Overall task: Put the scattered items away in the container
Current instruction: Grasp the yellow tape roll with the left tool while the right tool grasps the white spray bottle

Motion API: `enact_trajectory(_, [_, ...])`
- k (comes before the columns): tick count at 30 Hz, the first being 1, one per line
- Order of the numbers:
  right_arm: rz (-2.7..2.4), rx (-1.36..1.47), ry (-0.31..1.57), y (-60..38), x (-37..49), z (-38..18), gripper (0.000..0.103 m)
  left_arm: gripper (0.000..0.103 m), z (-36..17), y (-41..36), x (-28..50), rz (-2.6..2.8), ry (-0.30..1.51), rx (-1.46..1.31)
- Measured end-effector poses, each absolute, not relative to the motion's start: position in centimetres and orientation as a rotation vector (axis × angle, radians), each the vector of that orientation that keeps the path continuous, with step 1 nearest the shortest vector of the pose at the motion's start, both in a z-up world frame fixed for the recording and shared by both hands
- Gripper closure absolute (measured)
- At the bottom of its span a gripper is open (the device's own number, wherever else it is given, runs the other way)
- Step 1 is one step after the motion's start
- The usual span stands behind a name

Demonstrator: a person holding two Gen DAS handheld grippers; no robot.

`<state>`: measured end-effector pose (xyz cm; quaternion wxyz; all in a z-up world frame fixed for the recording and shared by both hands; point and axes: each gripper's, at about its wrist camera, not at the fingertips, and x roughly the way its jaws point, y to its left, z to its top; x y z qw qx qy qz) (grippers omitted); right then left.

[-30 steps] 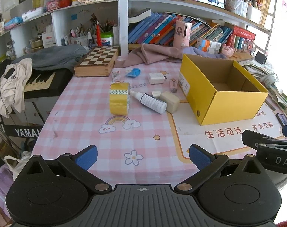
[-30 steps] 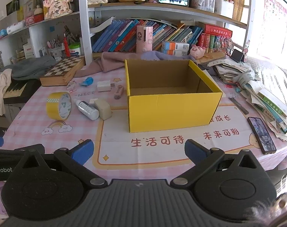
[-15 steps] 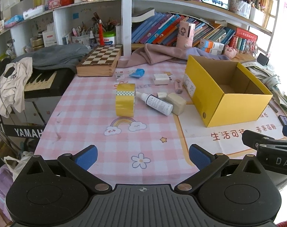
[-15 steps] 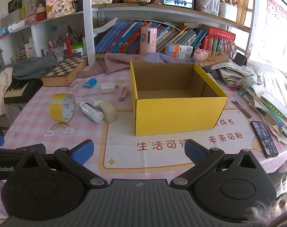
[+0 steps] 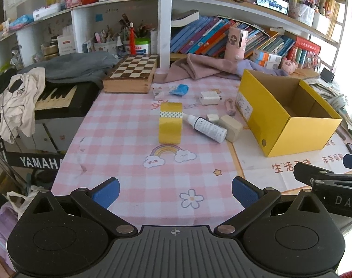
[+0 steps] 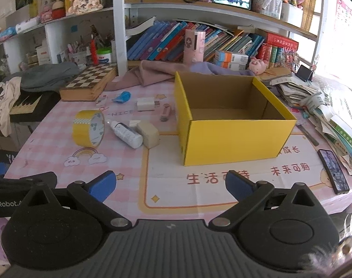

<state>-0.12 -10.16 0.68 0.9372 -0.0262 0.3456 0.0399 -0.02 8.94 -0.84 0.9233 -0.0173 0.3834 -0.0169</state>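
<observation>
Both tools hang wide and empty, the left tool [image 5: 174, 188] facing the upright tape roll [image 5: 170, 122], the nearest item, beside the bottle [image 5: 208, 128] (likely to roll); the yellow box [image 6: 231, 118] sits empty by the right tool [image 6: 171, 184]. I'd pinch the roll's rim squarely.

Both wrists face shared table [image 5: 129, 120]

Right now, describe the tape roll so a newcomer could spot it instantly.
Start at the open yellow box on the pink checked tablecloth and look to its left. Past the beige block and the white bottle lying on its side stands the tape roll. It is the only yellow ring, upright on its edge.
</observation>
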Motion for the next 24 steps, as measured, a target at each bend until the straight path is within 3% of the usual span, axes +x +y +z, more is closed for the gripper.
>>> enact_trajectory(9, [0.098,-0.058,0.702,-8.8,0.2,0.6,0.002,0.000,-0.9,10.4,0.2,-0.046,0.772,-0.057])
enact_trajectory(18, [0.128,-0.066,0.679,-8.5,1.3,0.8,0.028,0.001,-1.1,10.4,1.2,-0.079,0.752,-0.086])
enact_trajectory(24, [0.153,-0.074,0.674,-8.3,3.9,0.6,0.030,0.001,-1.3,10.4,3.1,-0.079,0.737,-0.092])
